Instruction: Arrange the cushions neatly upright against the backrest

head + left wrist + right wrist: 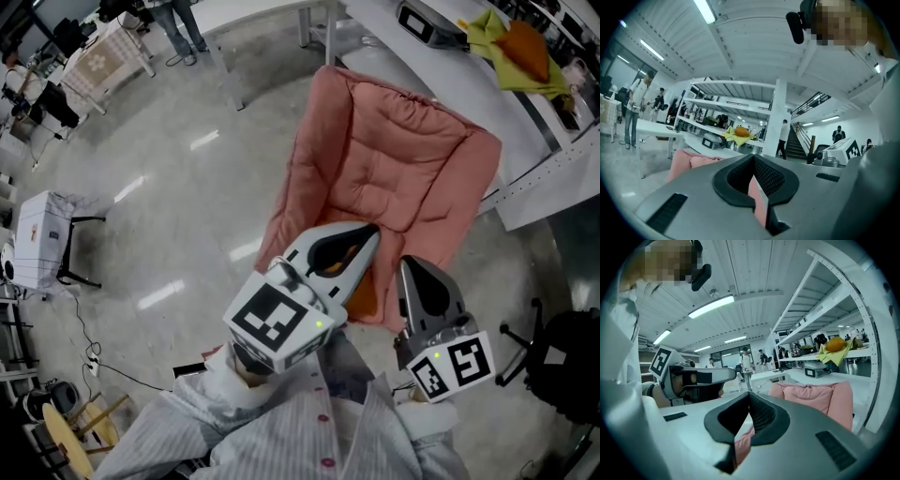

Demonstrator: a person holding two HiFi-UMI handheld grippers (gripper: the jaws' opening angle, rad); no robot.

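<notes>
While both tongs are sitting clenched & empty, left tongs (367, 239) & right tongs (414, 272) are hovering just short of the pink chair (394, 178), whose backrest (394, 103) is leaning toward the bench (441, 70). An orange cushion (364, 292) seems to be lying at the seat's front edge, partly hidden by the left tongs. Doing it well, prob.: opening the jaws, pinching a top corner, lifting it back & standing it on edge vs. the backrest. Room: the floor (178, 178) is lying open on the left; the bench rim is crowding the chair's far side; a black stool (562, 366) is standing near the right tongs.
</notes>
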